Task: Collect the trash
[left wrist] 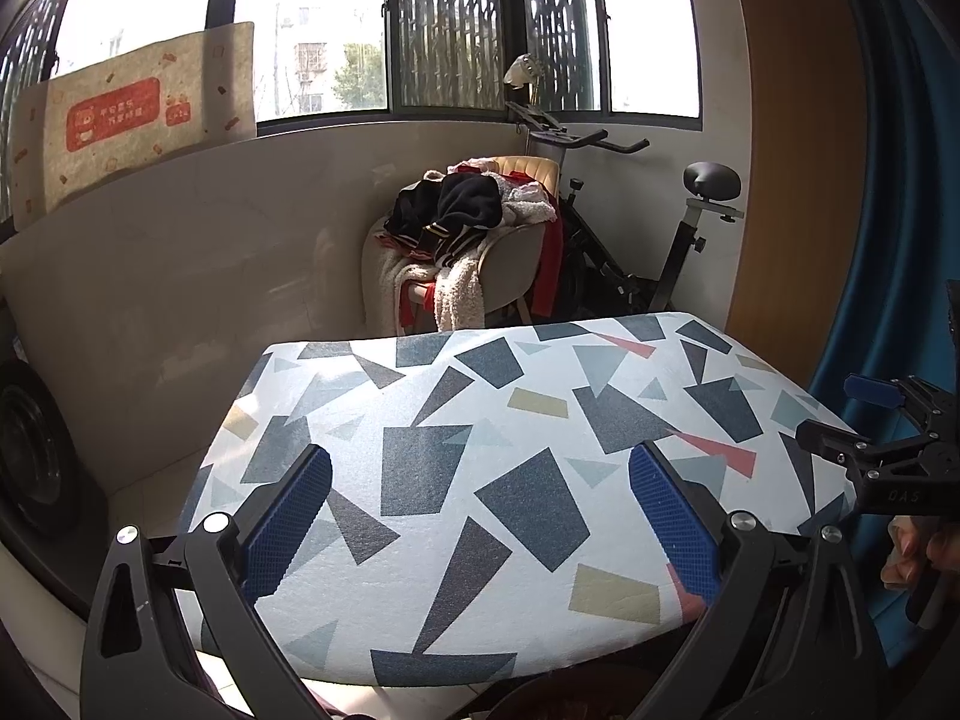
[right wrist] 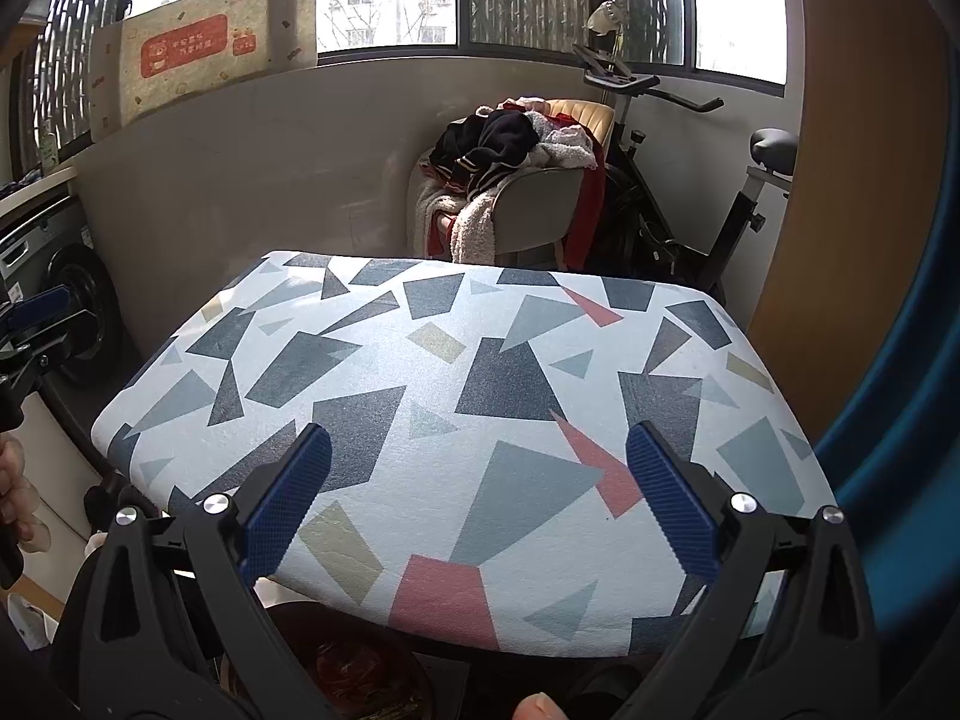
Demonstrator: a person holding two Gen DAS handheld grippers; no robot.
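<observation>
No trash shows anywhere in either view, so where it lies cannot be told; nothing can be judged of its weight or stiffness. Likely it is light scrap, best pinched at an edge, but that is only a guess.

Both claws are wide apart and hold nothing. The left gripper [left wrist: 480, 516] hovers over one patterned board [left wrist: 510, 480], its blue pads [left wrist: 288, 522] spread to either side. The right gripper [right wrist: 480, 504] hovers over the same board [right wrist: 456, 420], also spread. The board top bears nothing but its print.

Counted beyond the board: one chair [left wrist: 510, 252] heaped with clothes [left wrist: 456, 210], one exercise bike [left wrist: 660, 228], one mat [left wrist: 138, 120] propped at the window, and one round-doored washer [right wrist: 78, 312] on the left. Something dark and reddish [right wrist: 348, 672] sits below the board's near edge; what it is cannot be told.
</observation>
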